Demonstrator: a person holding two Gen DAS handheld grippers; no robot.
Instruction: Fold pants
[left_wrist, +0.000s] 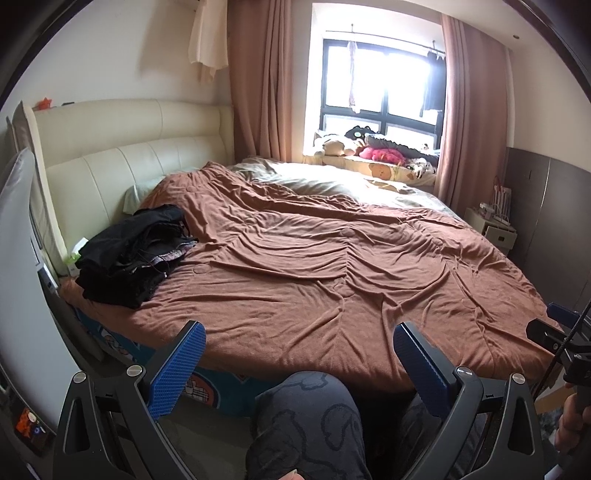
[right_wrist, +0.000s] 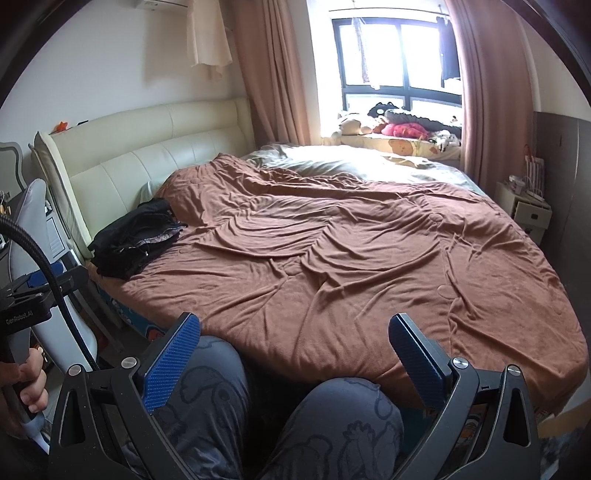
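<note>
Both grippers, left gripper (left_wrist: 299, 334) & right gripper (right_wrist: 293, 326), wide apart, empty, above knees.

The right gripper (right_wrist: 295, 354) hangs low in front of the bed (right_wrist: 369, 343), its blue jaws wide apart and holding nothing. A brown blanket (right_wrist: 332, 251) covers the bed. A pile of dark clothes (right_wrist: 136, 240) lies by the cream headboard (right_wrist: 147, 147). Two knees in gray patterned pants (right_wrist: 332, 424) show below.

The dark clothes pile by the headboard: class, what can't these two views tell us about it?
- Dark clothes pile: both views show a crumpled heap; which item is pants, and how many, is hidden by overlapping folds.
- Its lower layers: covered by upper garments.
- Fabric details: too small in the right wrist view.
</note>
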